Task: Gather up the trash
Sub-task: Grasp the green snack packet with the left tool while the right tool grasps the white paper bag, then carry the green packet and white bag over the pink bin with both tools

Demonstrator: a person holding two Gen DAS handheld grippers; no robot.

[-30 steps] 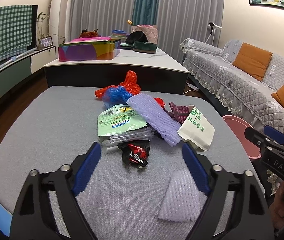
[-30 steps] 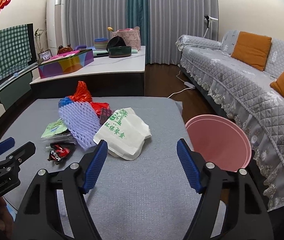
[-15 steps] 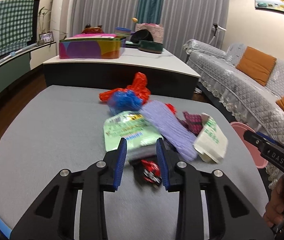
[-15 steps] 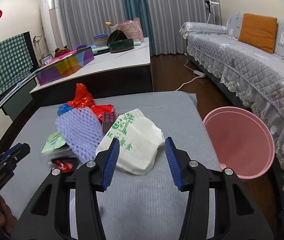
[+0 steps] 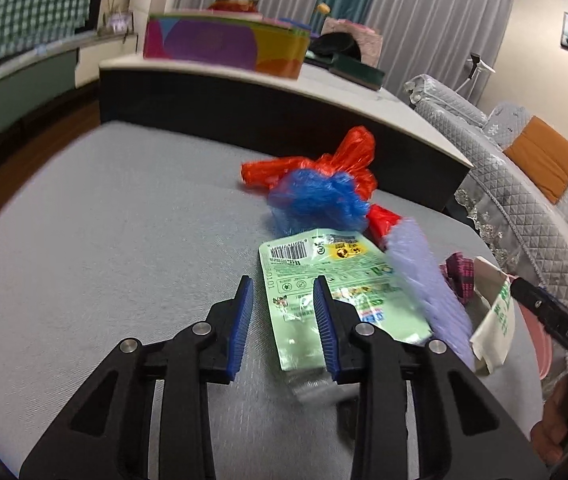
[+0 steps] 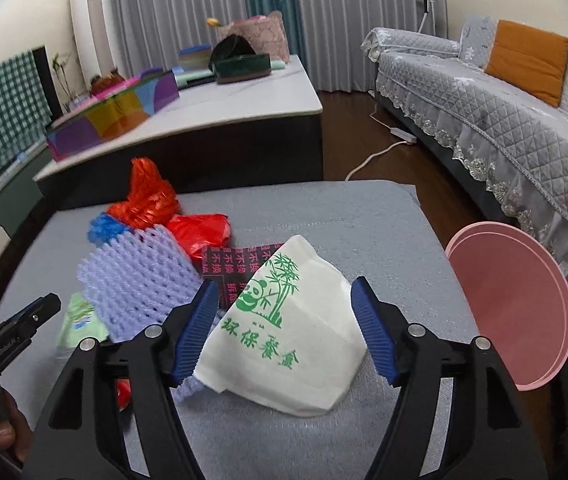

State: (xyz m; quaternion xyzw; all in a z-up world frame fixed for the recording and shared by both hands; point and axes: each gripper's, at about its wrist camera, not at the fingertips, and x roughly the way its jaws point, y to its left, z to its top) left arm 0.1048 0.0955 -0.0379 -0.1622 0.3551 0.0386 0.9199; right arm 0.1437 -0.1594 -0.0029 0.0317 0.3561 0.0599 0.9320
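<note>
A trash pile lies on the grey table: a green wrapper, a purple foam net, red and blue plastic bags, a dark printed wrapper and a white paper bag with green print. My left gripper is open with a narrow gap, at the green wrapper's left edge, holding nothing. My right gripper is open, its fingers either side of the white paper bag. A pink bin stands right of the table.
A low white-topped table behind holds a colourful box and other items. A grey sofa with orange cushions runs along the right. The other gripper and a hand show at each view's edge.
Both grippers moved forward and lower toward the pile. The left jaws narrowed from wide open; the right jaws narrowed, then widened around the white bag. The small red-black wrapper is out of sight.
</note>
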